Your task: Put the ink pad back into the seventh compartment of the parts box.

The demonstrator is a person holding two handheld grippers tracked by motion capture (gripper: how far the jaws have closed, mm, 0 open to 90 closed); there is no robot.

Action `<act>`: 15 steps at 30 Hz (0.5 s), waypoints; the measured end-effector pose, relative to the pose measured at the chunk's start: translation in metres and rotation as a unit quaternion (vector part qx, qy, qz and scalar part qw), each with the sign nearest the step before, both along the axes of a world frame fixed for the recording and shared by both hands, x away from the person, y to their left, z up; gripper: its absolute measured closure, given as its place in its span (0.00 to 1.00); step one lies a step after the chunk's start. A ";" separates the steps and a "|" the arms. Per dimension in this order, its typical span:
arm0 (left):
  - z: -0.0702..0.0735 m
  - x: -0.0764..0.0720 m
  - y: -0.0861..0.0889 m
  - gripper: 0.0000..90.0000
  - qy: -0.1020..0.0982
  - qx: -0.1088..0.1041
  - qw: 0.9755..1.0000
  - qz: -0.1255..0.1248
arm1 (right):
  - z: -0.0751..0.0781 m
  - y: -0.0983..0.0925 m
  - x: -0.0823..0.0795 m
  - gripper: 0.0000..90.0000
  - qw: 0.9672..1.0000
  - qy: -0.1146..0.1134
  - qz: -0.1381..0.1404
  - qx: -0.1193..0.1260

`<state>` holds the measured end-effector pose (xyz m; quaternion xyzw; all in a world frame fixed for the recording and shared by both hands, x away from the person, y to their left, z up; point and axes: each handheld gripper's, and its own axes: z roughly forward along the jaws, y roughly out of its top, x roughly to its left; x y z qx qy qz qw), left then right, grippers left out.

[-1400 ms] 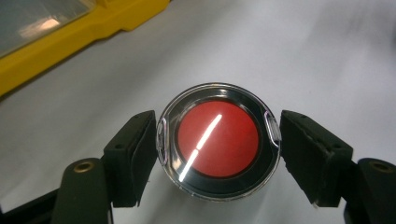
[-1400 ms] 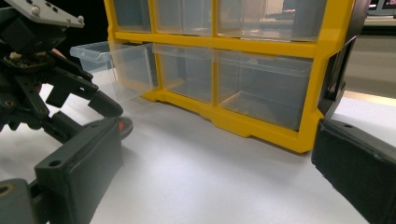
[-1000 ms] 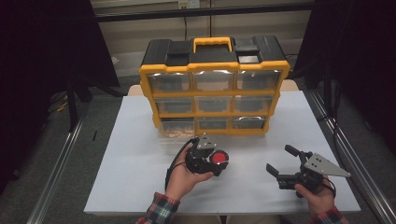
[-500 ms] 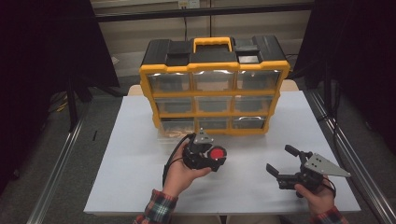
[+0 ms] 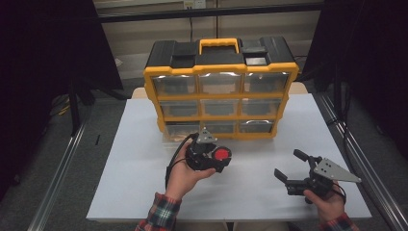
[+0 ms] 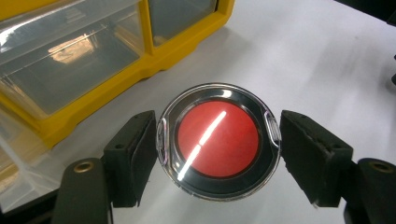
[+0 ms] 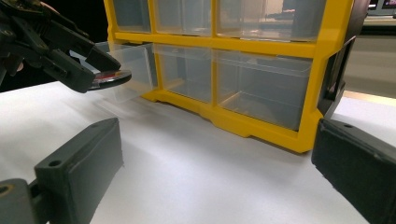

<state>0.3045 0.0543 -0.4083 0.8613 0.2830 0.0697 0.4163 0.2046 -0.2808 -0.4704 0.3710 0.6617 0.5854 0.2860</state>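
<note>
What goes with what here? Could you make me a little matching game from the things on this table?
Things:
1. round red disc in a clear case
2. left gripper
3. right gripper
4. clear bottom-left drawer of the yellow organiser

States:
A. pulled out
B. open, nothing between its jaws
C. held above the white table
D. shut on a round thing

Pairs: 1-C, 2-D, 3-B, 4-A

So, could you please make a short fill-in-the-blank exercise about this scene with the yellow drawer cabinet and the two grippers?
1. The left gripper holds a round case whose middle is coloured ____.
2. The frame of the drawer cabinet is coloured ____.
3. The right gripper holds nothing; its jaws stand ____.
4. In the cabinet's bottom row, the ____ drawer is pulled out.

Missing words: red; yellow; open; left
</note>
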 end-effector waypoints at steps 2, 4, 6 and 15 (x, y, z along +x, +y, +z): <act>0.001 0.001 0.001 0.33 -0.002 0.000 1.000 -0.003 | 0.000 0.000 0.000 0.02 1.000 0.000 0.000 0.000; 0.003 0.002 0.002 0.33 -0.003 -0.001 1.000 -0.002 | 0.000 0.000 0.000 0.02 1.000 0.000 0.001 0.000; 0.005 0.003 0.003 0.33 -0.002 -0.002 1.000 0.002 | 0.000 0.000 0.000 0.02 1.000 0.000 0.001 0.000; 0.012 0.007 0.009 0.33 -0.005 -0.003 1.000 0.012 | 0.000 0.000 0.000 0.02 1.000 0.000 0.001 0.000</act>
